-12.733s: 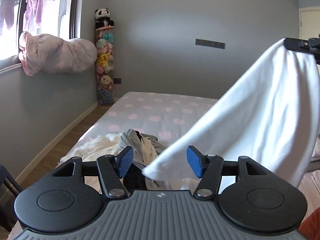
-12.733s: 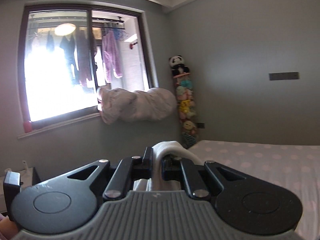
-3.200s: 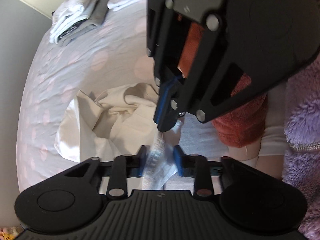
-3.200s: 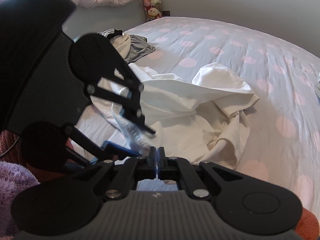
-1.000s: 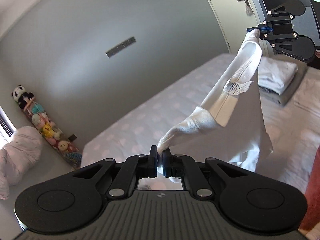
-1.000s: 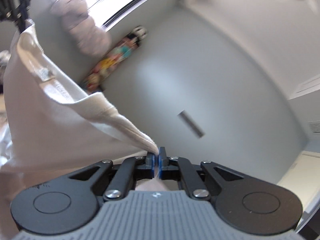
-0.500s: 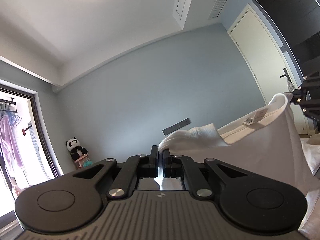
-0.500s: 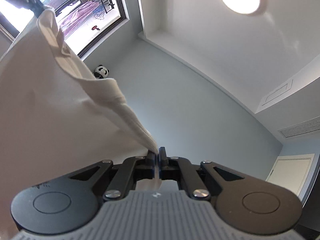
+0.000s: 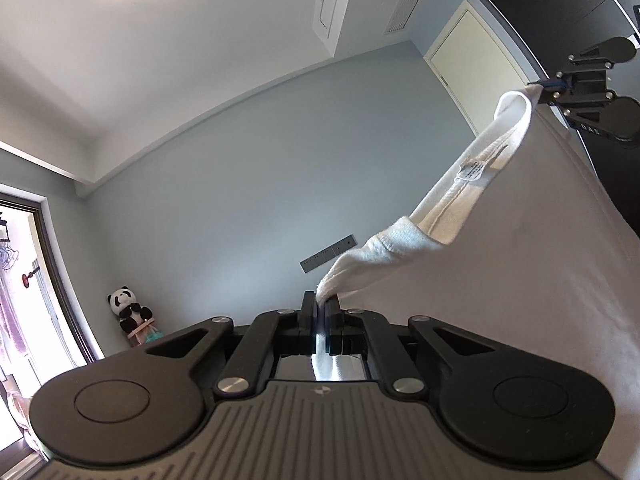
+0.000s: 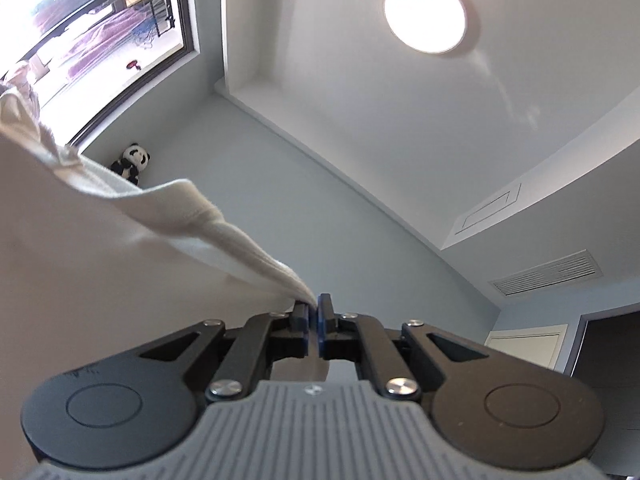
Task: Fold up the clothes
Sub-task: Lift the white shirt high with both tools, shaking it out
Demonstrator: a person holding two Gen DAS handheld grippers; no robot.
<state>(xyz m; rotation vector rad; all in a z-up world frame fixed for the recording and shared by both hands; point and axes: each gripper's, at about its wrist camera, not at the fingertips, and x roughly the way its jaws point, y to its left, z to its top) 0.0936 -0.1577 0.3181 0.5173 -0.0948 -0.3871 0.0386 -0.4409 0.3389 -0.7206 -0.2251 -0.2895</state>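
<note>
White shirt point(image 9: 520, 264), collar-edge stretched between both tools

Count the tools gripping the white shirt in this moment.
2. The left tool is shut on the shirt near the collar's lower end; the right tool is shut on the collar's other end, also seen at upper right from the left wrist.

white shirt point(image 9: 520, 260) lifted off bed, stretched taut overhead
</note>
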